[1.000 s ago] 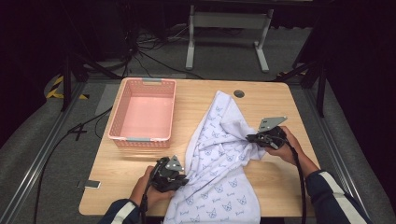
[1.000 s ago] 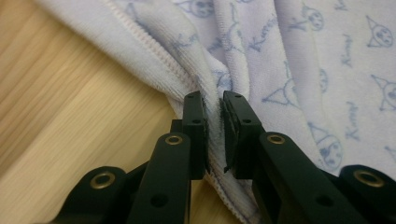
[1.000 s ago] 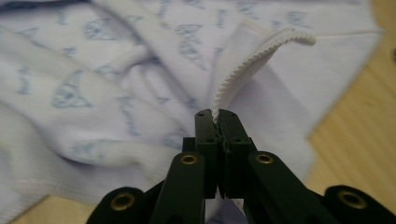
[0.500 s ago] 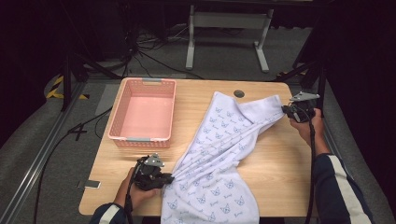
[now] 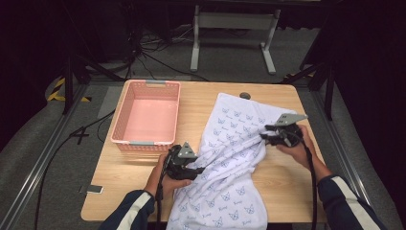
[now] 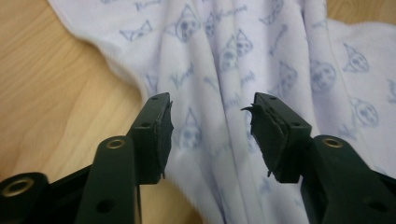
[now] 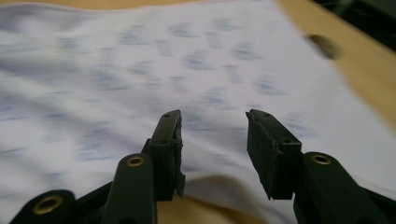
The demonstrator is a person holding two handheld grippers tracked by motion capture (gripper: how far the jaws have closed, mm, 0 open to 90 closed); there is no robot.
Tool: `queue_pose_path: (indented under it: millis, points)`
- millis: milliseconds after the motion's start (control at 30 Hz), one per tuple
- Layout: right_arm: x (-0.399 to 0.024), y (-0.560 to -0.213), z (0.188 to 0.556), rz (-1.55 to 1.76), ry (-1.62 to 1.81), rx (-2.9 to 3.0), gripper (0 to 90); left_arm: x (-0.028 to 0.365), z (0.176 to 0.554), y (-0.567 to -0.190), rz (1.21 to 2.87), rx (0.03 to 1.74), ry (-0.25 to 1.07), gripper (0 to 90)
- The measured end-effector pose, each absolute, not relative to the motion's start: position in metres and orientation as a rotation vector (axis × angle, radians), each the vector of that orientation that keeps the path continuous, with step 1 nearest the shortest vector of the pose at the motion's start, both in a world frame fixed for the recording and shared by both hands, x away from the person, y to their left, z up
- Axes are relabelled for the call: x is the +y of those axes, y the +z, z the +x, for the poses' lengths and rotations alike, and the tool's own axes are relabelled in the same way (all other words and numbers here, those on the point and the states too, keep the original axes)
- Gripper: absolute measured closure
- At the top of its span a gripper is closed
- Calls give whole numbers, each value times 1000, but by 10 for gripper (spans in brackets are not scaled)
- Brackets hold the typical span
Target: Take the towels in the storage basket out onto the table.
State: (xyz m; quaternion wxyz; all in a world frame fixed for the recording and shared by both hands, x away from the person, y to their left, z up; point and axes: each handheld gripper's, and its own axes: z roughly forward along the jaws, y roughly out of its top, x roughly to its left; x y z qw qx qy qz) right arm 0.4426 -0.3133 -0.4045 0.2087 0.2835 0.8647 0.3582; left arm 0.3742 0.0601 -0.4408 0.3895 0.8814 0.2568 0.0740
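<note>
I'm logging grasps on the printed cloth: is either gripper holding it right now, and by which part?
Nothing is held. The left gripper and right gripper have just been opening; their jaws stand apart over the cloth, without pinching it.

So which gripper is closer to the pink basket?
Left. The left gripper sits just below the pink basket, at its near corner; the right gripper is across the towel.

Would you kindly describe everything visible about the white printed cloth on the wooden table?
The white cloth with pale blue animal-face prints looks like soft towelling. It lies rumpled on the light wooden table, running diagonally from near the far edge to the near edge, bunched into long folds at its middle. The left gripper and the right gripper are at its two side edges; their jaws have just been opening and stand apart, the cloth beneath them, not pinched.
</note>
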Motion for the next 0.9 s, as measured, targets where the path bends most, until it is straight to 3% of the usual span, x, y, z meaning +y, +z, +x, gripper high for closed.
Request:
queue_pose_path:
  millis: [67, 167, 233, 333, 633, 900]
  points:
    - [-294, -410, 423, 692, 997, 2480, 565, 51, 380, -443, 2277, 631, 227, 574]
    - [-277, -421, 405, 620, 995, 2575, 585, 42, 388, -449, 2320, 598, 188, 730]
    - [-269, -431, 398, 607, 919, 2622, 614, 36, 390, -453, 2371, 580, 169, 776]
    - [-276, -447, 400, 709, 882, 2643, 630, 32, 390, -456, 2388, 562, 149, 764]
    - [-322, -445, 402, 1022, 858, 2548, 638, 13, 391, -458, 2395, 504, 161, 734]
    - [-354, -445, 410, 1044, 810, 2430, 547, -3, 401, -457, 2408, 521, 286, 745]
